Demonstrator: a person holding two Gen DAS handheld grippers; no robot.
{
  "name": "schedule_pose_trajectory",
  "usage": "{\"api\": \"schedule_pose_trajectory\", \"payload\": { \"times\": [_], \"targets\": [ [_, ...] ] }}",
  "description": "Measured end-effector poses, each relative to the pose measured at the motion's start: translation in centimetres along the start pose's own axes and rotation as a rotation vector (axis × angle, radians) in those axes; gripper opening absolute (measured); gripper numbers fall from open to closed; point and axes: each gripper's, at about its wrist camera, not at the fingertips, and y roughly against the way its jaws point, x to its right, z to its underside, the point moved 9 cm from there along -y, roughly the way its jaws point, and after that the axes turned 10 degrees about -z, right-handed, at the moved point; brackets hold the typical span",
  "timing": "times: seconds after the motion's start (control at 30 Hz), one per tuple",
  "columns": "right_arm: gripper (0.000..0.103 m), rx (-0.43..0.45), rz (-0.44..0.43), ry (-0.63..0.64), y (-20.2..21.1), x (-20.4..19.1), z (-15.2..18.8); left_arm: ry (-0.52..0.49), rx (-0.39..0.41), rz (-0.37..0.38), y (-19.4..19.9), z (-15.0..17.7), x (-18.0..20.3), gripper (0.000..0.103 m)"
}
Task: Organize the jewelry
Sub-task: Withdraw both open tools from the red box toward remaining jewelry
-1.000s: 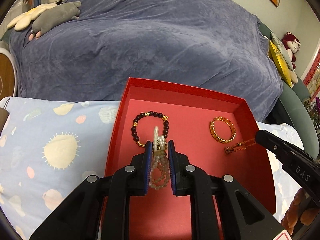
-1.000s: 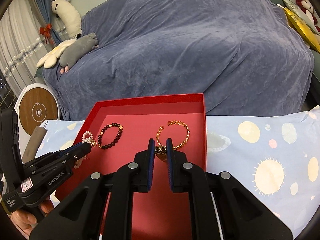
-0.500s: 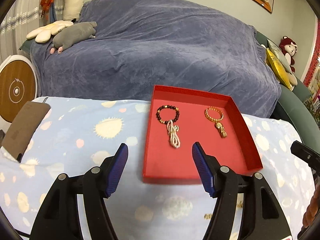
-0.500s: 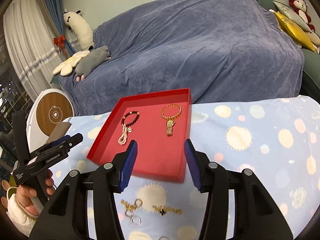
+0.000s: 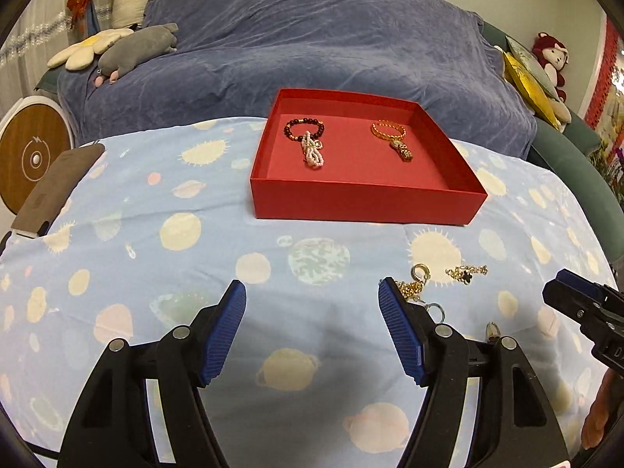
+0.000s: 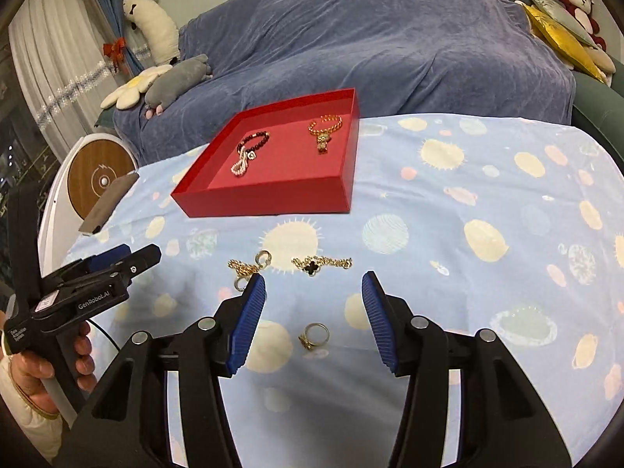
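The red tray [image 5: 366, 202] [image 6: 269, 201] stands at the far side of the planet-print cloth. In it lie a dark bead bracelet [image 5: 304, 129], a pearl bracelet [image 5: 312, 154] and a gold bracelet [image 5: 388, 130]. Nearer, loose on the cloth, are a gold chain with rings [image 6: 245, 267], a black clover bracelet [image 6: 312, 267] and a gold ring [image 6: 314, 335]. My left gripper [image 5: 311, 284] hovers left of the chain, its jaws opening with nothing between them. My right gripper [image 6: 314, 277] is open and empty, just short of the clover bracelet, with the ring below its gap.
A brown flat case [image 5: 54, 187] lies at the cloth's left edge. Behind the table stretches a blue-covered sofa [image 5: 312, 39] with plush toys [image 5: 132, 45]. A round white and wood device [image 6: 99, 179] stands at the left. A hand [image 6: 35, 370] holds the left gripper.
Both grippers let go of their pieces in the tray, opened wide and pulled back toward the near side of the cloth. The pearl bracelet and the gold piece now rest in the tray.
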Motion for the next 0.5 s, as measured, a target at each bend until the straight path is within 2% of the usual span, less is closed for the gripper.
{"api": "schedule_pose_trajectory", "payload": {
  "times": [0.5],
  "targets": [
    [0.05, -0.06, 0.0, 0.045, -2.2, -0.9, 1.7, -0.013, -0.035, -0.014, -1.0, 1.1, 0.4, 0.068]
  ]
}}
